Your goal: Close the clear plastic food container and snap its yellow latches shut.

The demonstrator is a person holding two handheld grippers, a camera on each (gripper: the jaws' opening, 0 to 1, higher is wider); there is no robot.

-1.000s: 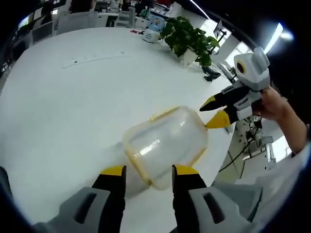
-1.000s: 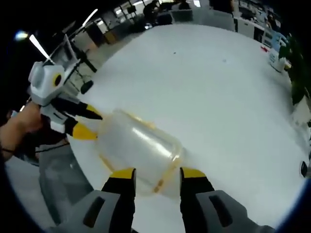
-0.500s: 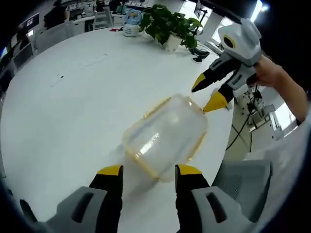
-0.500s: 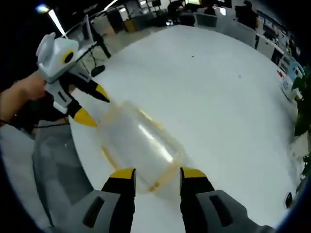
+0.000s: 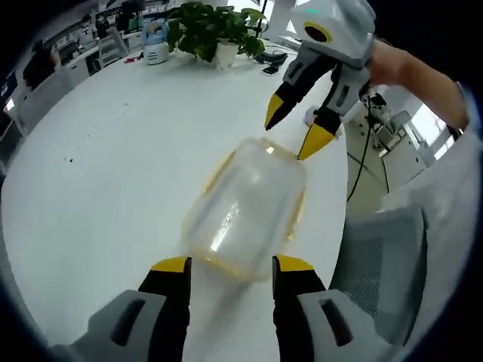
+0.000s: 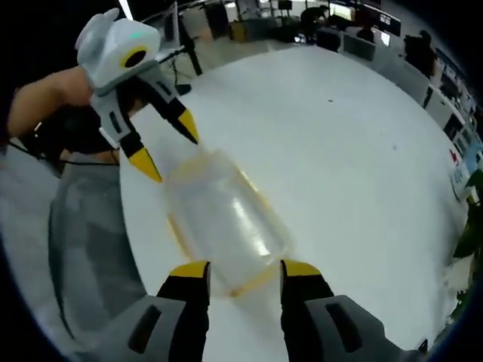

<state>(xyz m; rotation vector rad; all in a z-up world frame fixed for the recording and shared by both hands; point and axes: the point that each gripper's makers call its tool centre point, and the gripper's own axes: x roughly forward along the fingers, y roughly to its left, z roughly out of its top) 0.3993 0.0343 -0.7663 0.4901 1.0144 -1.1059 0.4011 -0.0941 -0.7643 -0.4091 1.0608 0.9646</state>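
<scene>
A clear plastic food container (image 5: 245,207) with yellow rim and latches lies on the round white table (image 5: 113,151). My left gripper (image 5: 230,265) is open, its yellow-tipped jaws flanking the container's near end. My right gripper (image 5: 290,134), held in a hand, comes in from the upper right with its jaws apart at the container's far end. In the right gripper view the same container (image 6: 226,226) stretches away from my open right gripper (image 6: 243,270), and the left gripper (image 6: 170,151) points at its far end. Whether any jaw touches the plastic is unclear.
A potted plant (image 5: 204,30) and a small blue-and-white item (image 5: 155,41) stand at the table's far side. The table edge (image 5: 343,204) runs close beside the container, with a grey chair (image 5: 377,264) beyond it. An office with desks lies behind.
Both views have swung round. In each, the other gripper has moved from beside the container to its far end, so the two grippers now face each other along it.
</scene>
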